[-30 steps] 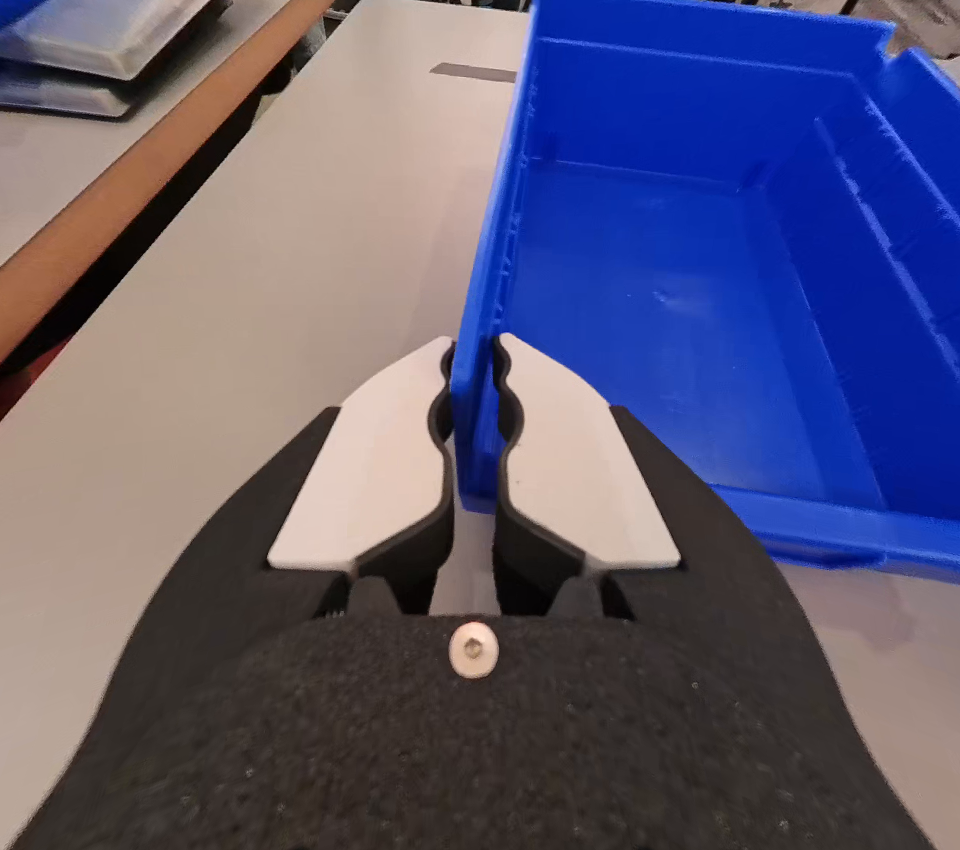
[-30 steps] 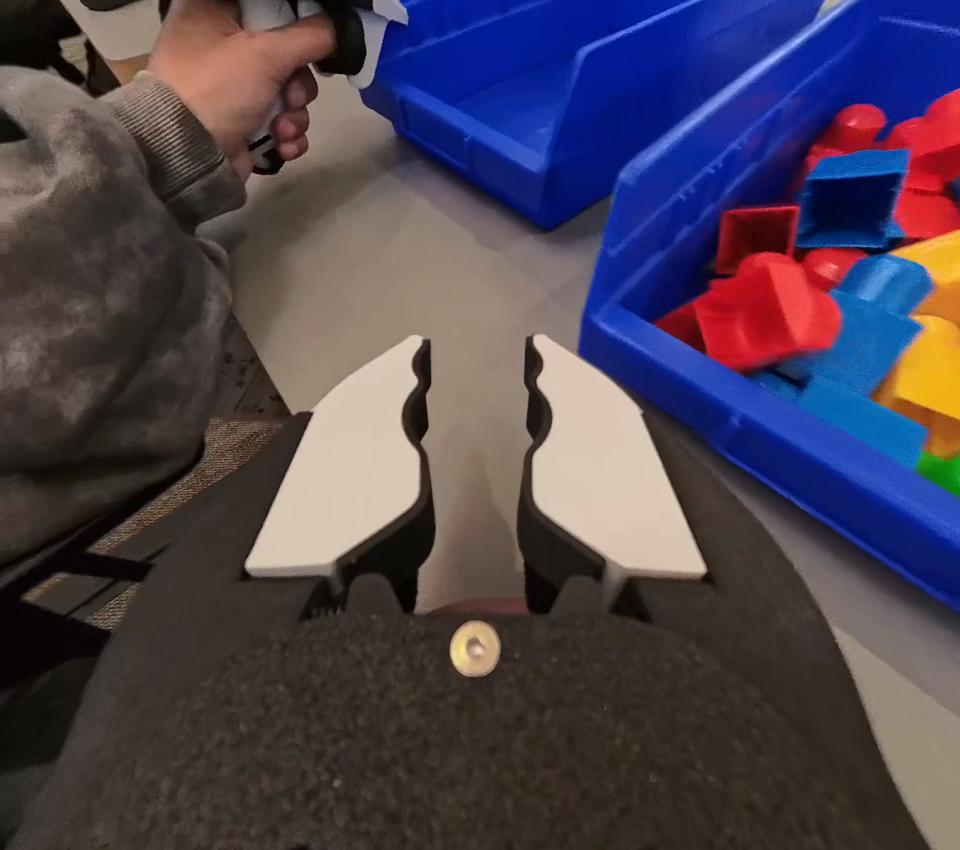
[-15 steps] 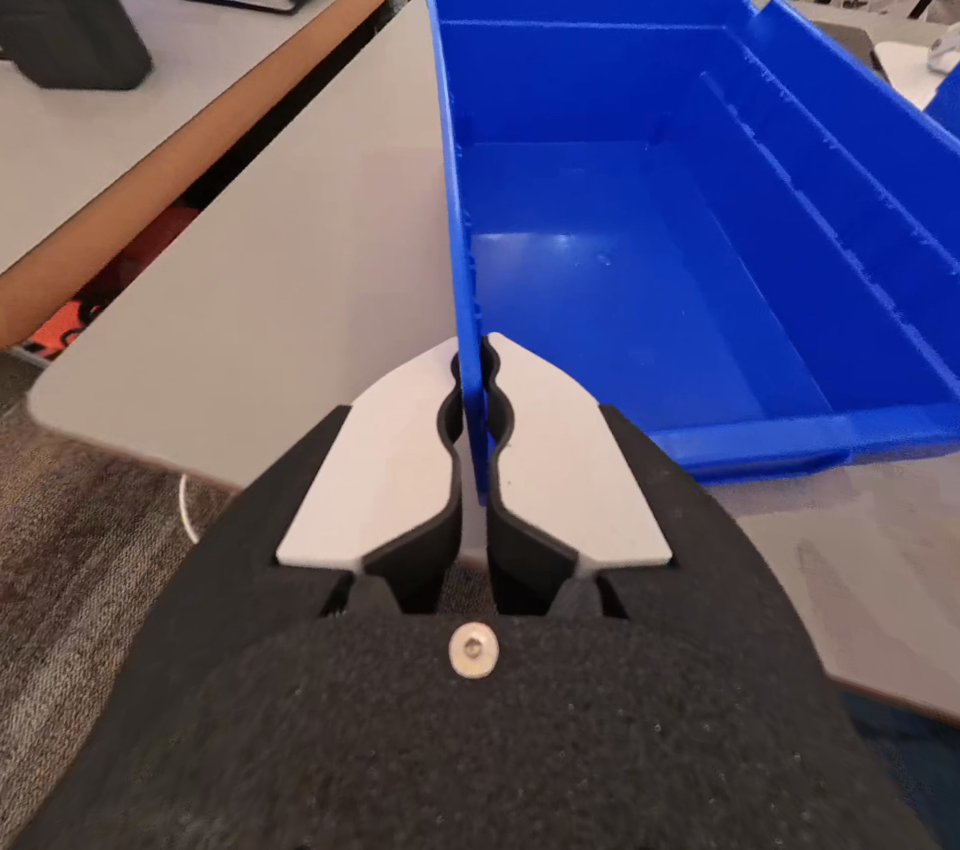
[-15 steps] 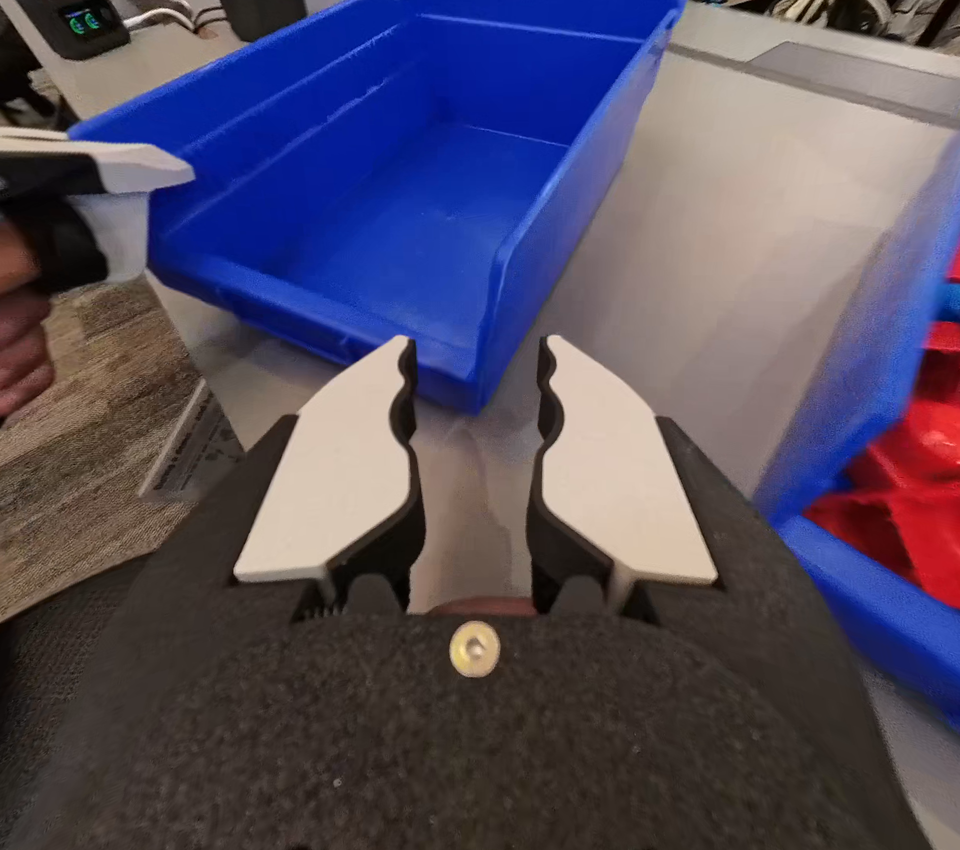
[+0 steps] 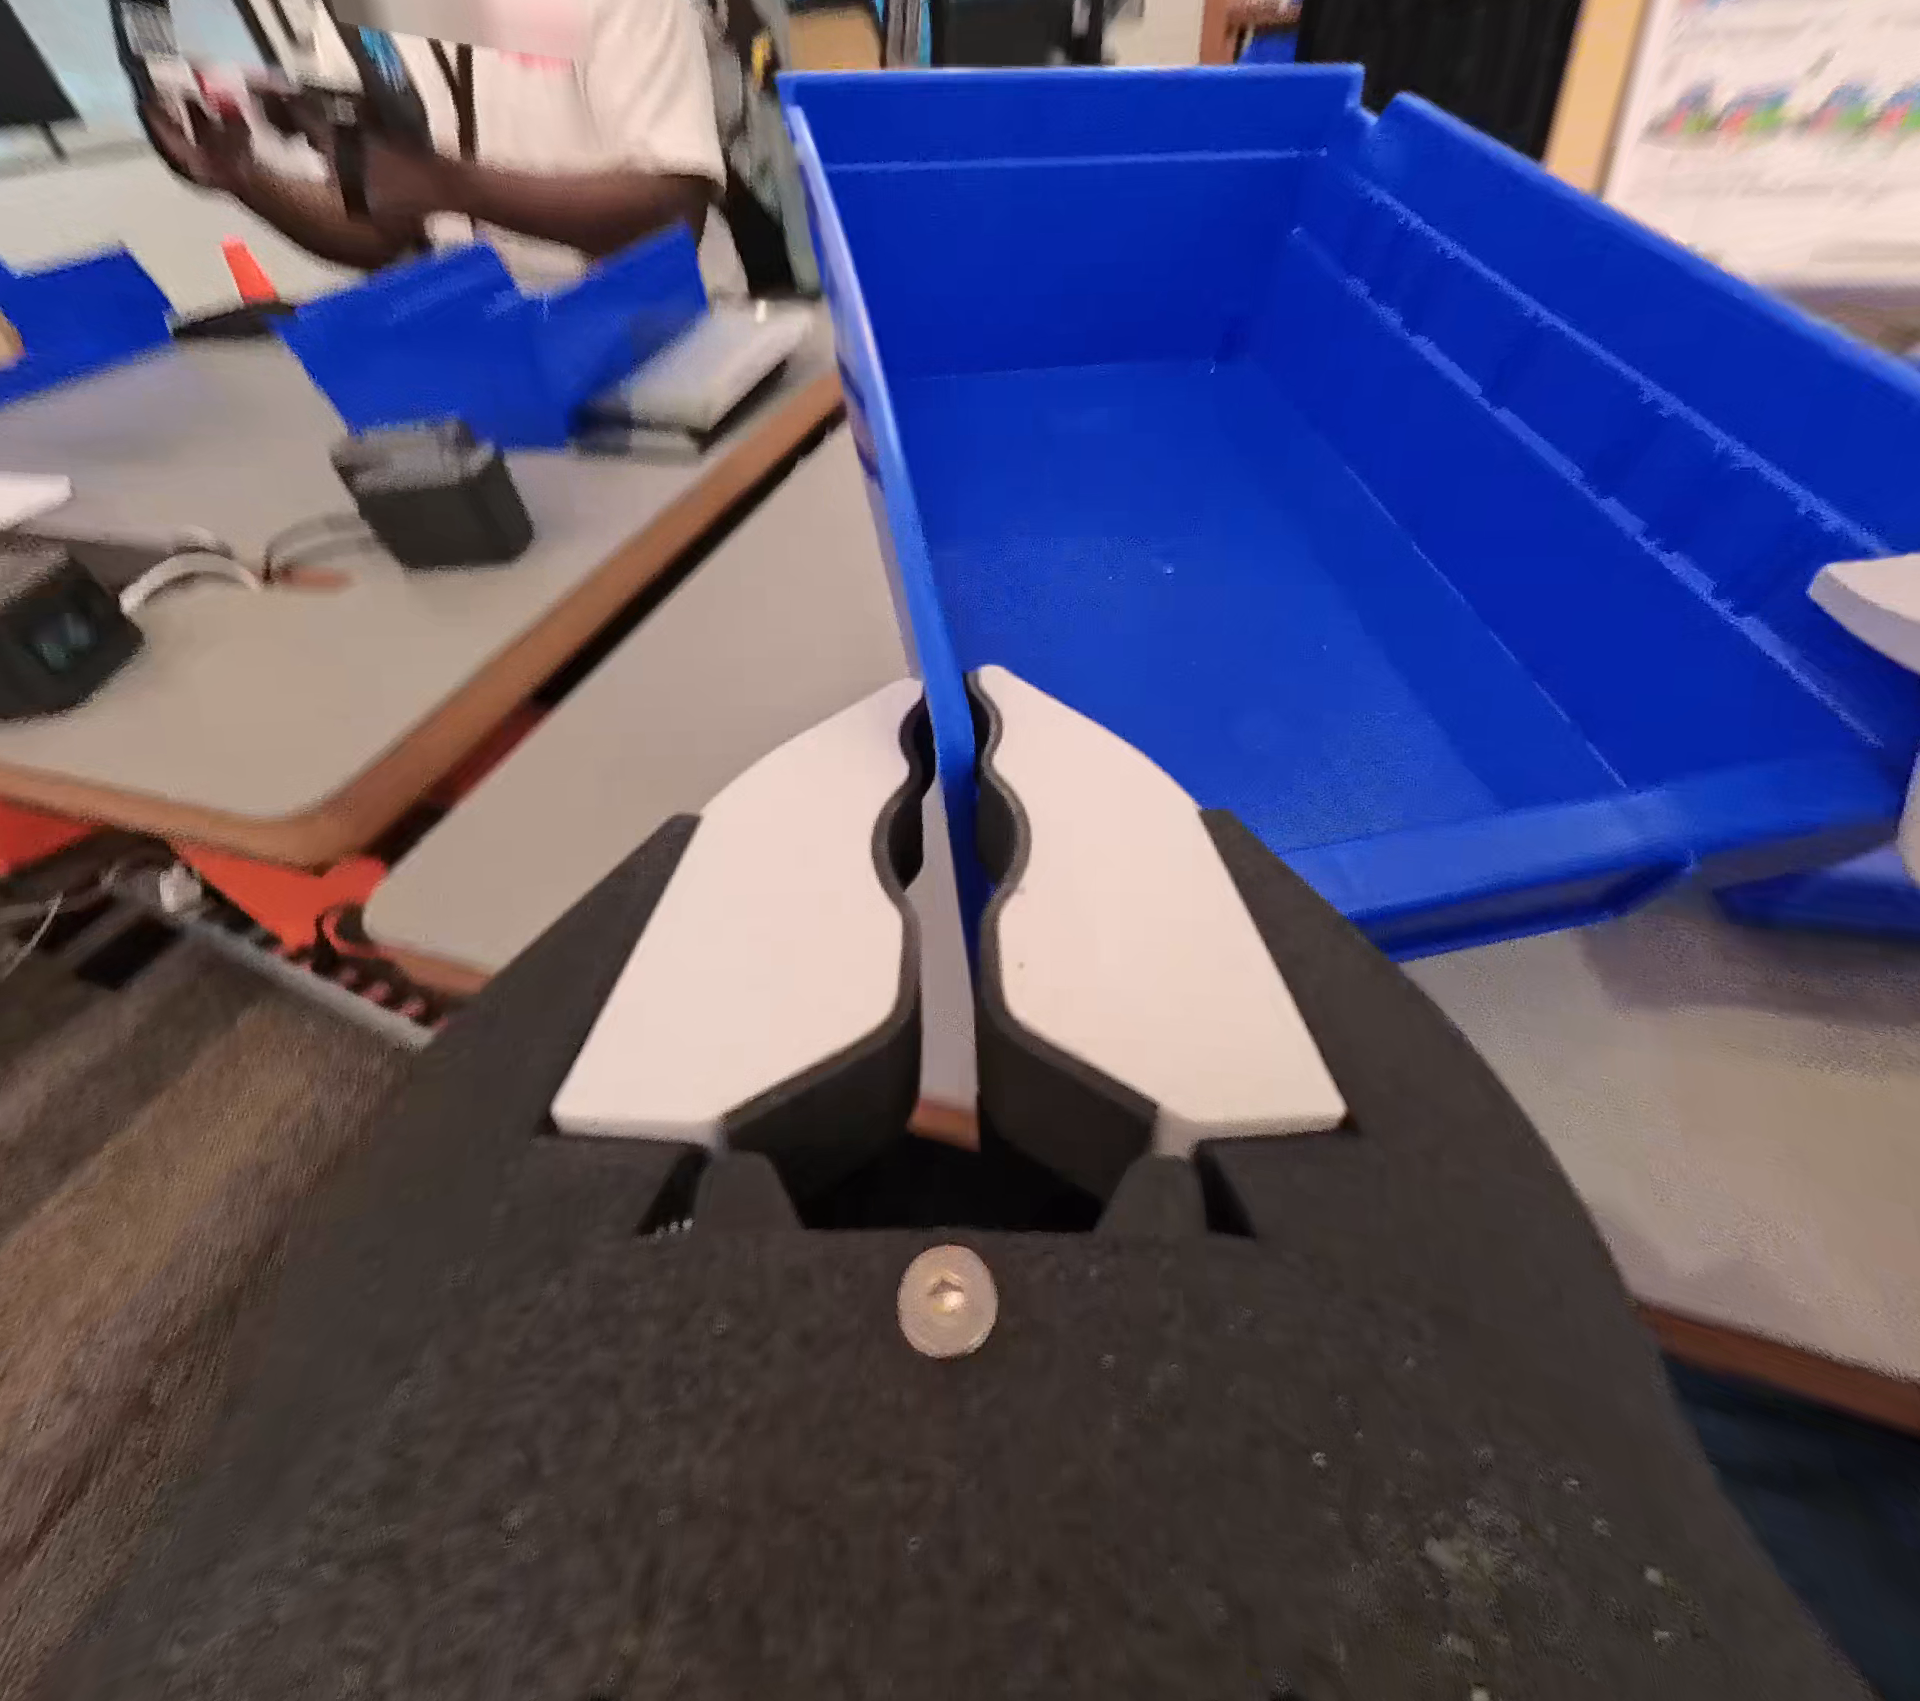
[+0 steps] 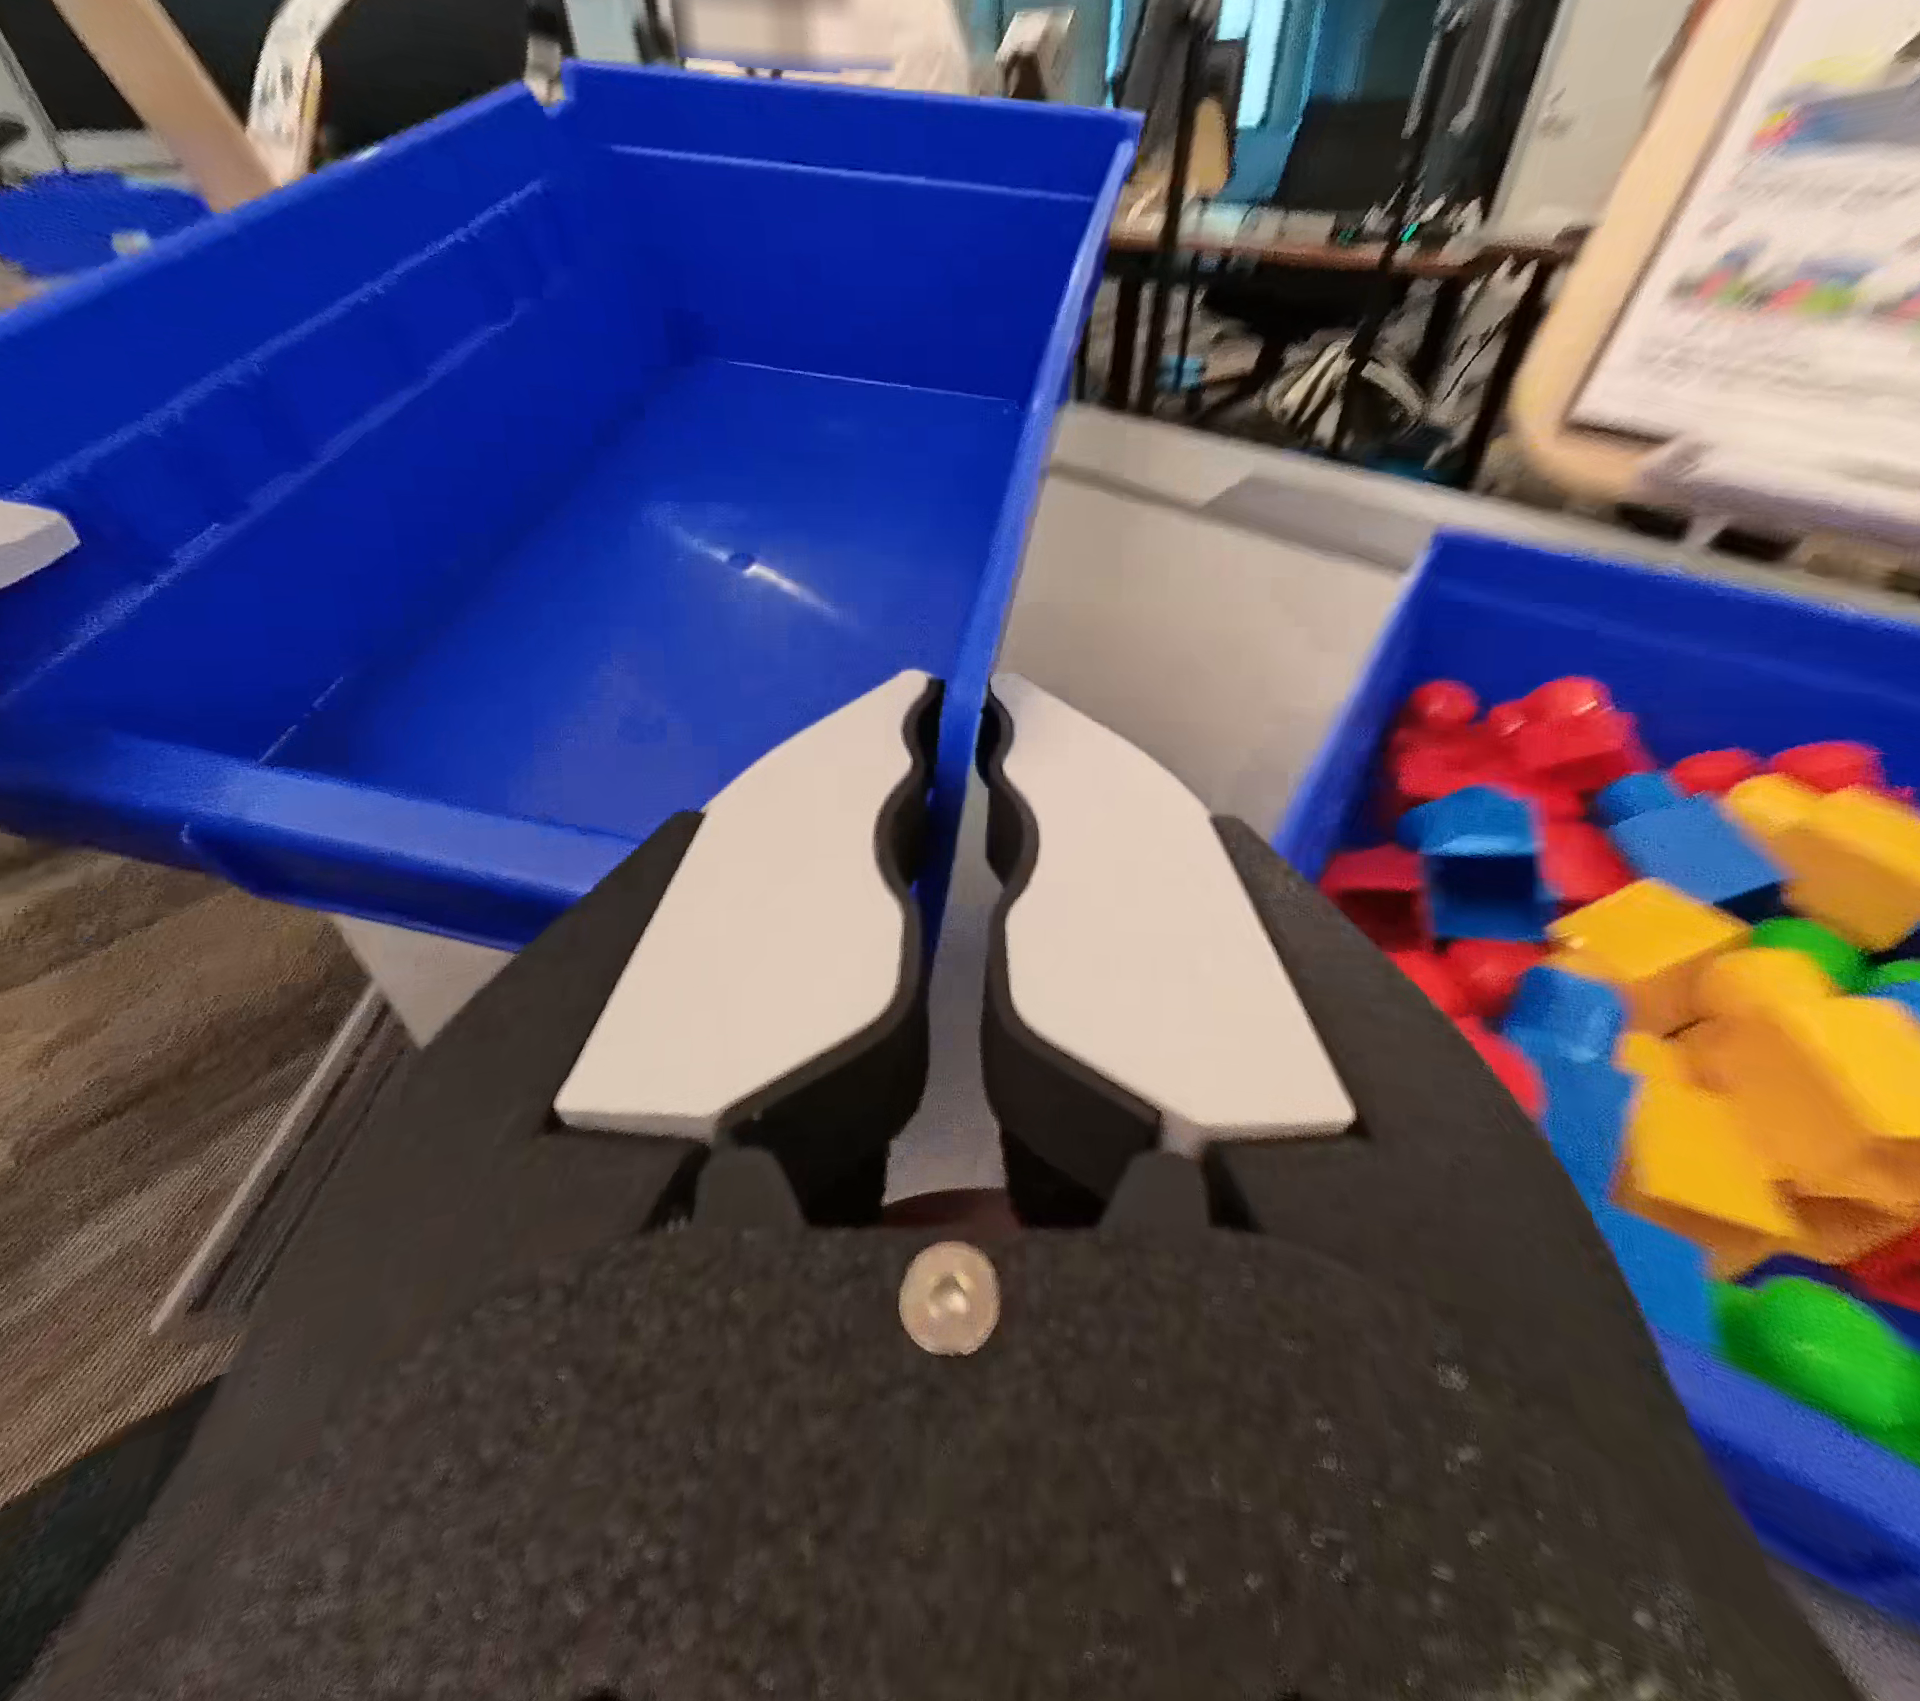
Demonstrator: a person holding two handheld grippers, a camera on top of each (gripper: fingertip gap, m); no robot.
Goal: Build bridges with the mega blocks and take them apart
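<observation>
Left wrist view, empty bin (image 5: 1226, 612) lengthwise away, tilted

Neighbouring table (image 5: 260, 695): black box (image 5: 436, 493), person (image 5: 540, 124) behind; poster (image 6: 1787, 249).

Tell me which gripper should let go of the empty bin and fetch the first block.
Right. The right gripper grips the empty blue bin's wall nearest the bin of mega blocks. The left gripper grips the opposite wall, with no blocks in its view.
</observation>
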